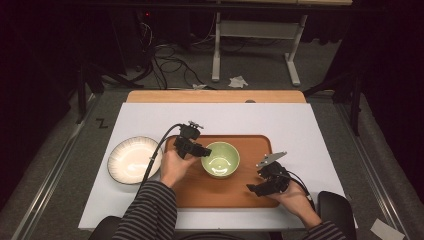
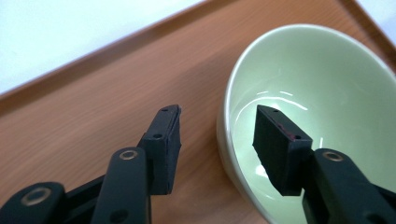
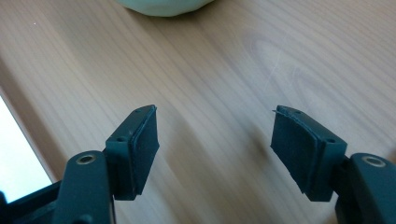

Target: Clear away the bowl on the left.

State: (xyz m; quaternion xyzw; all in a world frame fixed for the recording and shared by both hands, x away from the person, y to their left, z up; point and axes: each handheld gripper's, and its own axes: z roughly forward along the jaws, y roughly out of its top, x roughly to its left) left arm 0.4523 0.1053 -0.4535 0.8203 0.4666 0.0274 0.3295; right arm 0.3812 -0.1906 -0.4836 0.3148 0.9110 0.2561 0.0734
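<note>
Plainly, pale green bowl (image 1: 220,159) glossy, empty; left claw (image 2: 218,135) straddling its rim.

Light green bowl (image 1: 220,159), round and shiny, empty inside, standing upright, near the middle of the brown wooden tray (image 1: 250,195), closer to its left edge

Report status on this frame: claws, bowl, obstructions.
Left claw open, jaws straddling the green bowl rim. Right claw open over the wooden tray, empty. Bowl upright on tray; white plate sits off to the side.
</note>
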